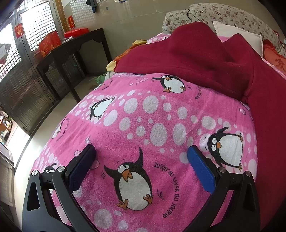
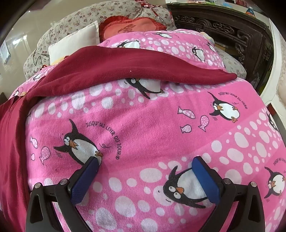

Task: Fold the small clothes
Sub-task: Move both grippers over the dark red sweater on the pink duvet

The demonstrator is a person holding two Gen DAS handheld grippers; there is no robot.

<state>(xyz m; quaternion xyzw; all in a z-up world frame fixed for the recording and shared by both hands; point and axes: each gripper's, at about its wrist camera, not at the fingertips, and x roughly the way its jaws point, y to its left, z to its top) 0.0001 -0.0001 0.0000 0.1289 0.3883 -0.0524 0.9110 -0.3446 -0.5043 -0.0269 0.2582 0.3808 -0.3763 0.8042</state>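
Note:
A dark red fleece garment [image 1: 205, 58] lies spread and rumpled on a bed covered by a pink penguin-print blanket [image 1: 143, 116]. In the left wrist view it fills the upper right, beyond my left gripper [image 1: 141, 151], which is open and empty just above the blanket. In the right wrist view the garment [image 2: 125, 69] runs across the middle and down the left edge. My right gripper [image 2: 146, 162] is open and empty, low over the blanket [image 2: 160, 125], short of the garment.
Floral pillows [image 1: 223, 16], a white pillow [image 2: 75, 42] and a red cushion [image 2: 132, 26] sit at the bed's head. A dark wooden table [image 1: 71, 48] with red boxes stands left of the bed. A carved dark cabinet [image 2: 232, 33] stands right.

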